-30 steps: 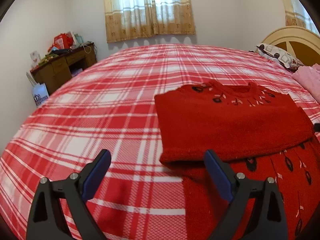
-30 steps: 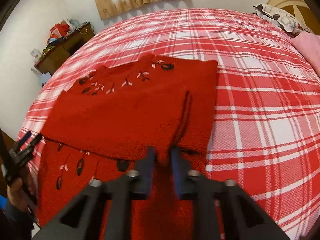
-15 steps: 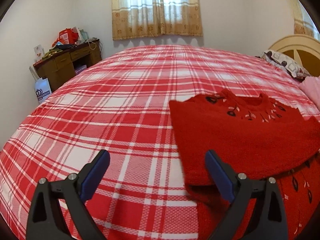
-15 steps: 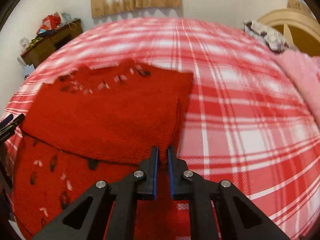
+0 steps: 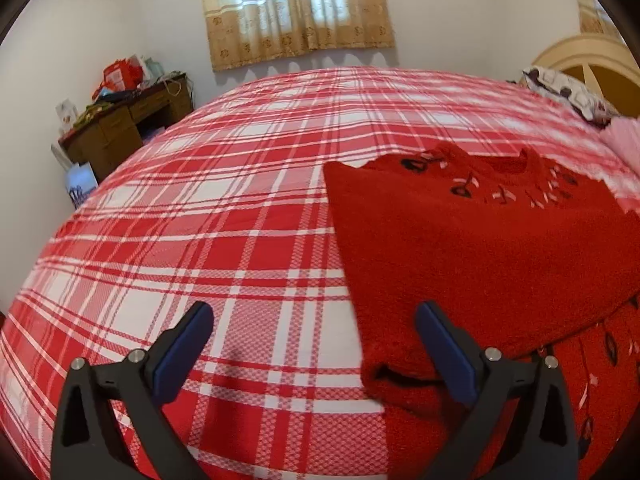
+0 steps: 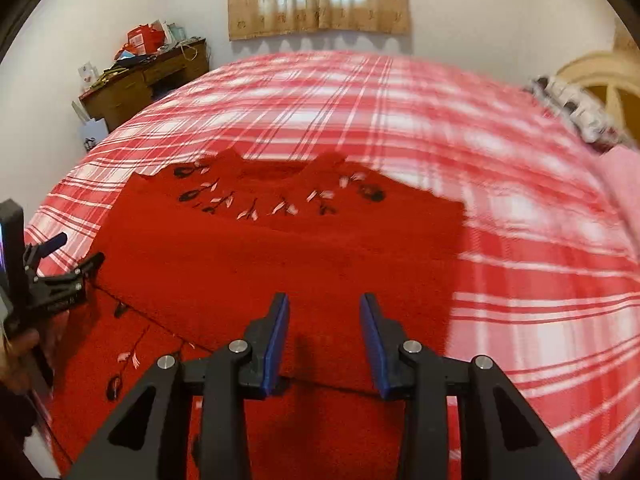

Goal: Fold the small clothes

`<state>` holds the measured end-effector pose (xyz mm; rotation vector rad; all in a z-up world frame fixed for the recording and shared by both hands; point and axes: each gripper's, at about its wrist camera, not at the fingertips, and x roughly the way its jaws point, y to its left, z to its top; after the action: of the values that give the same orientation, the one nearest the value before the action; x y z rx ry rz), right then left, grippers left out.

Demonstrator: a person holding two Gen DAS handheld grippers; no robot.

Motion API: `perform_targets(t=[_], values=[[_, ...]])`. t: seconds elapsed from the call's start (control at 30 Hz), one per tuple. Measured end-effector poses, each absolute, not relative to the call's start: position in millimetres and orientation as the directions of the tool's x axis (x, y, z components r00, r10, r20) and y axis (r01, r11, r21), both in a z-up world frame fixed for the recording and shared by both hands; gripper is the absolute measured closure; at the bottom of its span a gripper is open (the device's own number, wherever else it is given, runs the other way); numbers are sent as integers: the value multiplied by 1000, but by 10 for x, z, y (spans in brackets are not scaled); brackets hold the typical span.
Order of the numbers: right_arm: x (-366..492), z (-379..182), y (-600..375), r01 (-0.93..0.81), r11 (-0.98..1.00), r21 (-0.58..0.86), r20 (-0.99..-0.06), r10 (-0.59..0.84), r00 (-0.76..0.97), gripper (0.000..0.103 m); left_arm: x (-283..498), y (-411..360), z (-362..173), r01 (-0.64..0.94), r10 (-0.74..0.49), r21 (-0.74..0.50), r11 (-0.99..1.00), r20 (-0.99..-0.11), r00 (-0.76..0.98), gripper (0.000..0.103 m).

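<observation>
A small red knit sweater (image 6: 280, 256) with dark and white embroidery at the neck lies on the plaid bed, its sleeves folded across the body. It also shows in the left wrist view (image 5: 480, 248). My right gripper (image 6: 324, 320) is open and empty just above the folded sleeve's lower edge. My left gripper (image 5: 314, 332) is wide open and empty at the sweater's left side; its right finger (image 5: 444, 352) is over the folded edge, its left finger over bare bedspread. The left gripper also shows in the right wrist view (image 6: 72, 256).
The red and white plaid bedspread (image 5: 224, 216) covers the whole bed. A pink cloth (image 6: 620, 184) and a patterned pillow (image 5: 568, 92) lie by the headboard at the right. A cluttered wooden desk (image 5: 124, 120) stands by the left wall.
My right gripper has let go of the folded sleeve and opened. My left gripper stayed open and shifted a little at the sweater's left edge.
</observation>
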<state>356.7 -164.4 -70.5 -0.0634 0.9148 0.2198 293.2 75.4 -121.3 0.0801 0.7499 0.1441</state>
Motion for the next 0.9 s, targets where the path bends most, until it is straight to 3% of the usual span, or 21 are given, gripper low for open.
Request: perform_targets(t=[0.2,0.9], values=[[3650,-992,-1962,-150,980,134,-816,195,544,67,2953,676,-1233,-95,181,164,982,-670,720,0],[3401,-1023,-1978,-151,988,22,-805,108,583,67,2948,637,-1264,-73,157,150,986,-681,715,0]])
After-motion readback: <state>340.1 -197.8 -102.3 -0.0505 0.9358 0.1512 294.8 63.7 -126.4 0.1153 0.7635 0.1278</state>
